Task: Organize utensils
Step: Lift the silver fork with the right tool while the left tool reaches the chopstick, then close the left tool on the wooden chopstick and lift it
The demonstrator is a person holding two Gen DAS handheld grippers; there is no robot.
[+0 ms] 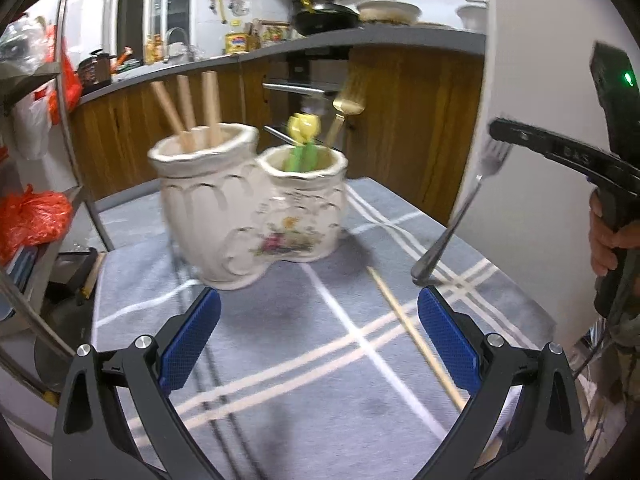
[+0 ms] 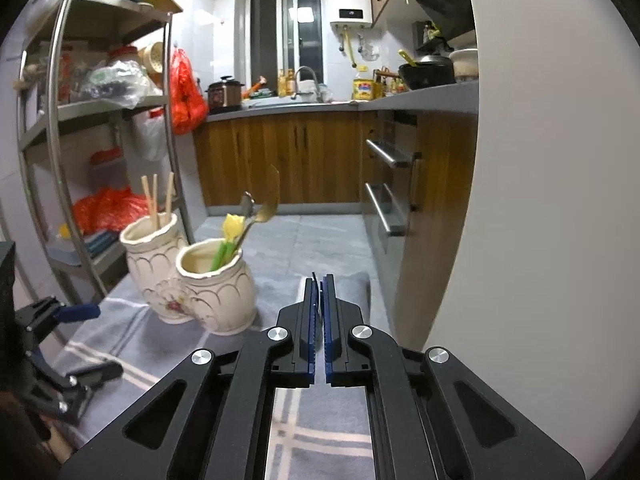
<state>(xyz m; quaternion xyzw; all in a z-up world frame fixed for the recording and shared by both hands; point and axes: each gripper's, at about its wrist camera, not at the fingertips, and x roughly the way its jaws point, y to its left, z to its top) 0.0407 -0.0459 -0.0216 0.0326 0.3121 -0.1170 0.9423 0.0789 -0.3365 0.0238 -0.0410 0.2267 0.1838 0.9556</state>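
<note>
Right wrist view: right gripper clamped on the fork by its tines, handle dangling, could slip; left gripper gapes wide, empty

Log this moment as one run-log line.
left gripper: open, empty | right gripper: shut on silver metal fork | white ceramic double-pot utensil holder: upright | wooden chopstick: on grey plaid cloth
</note>
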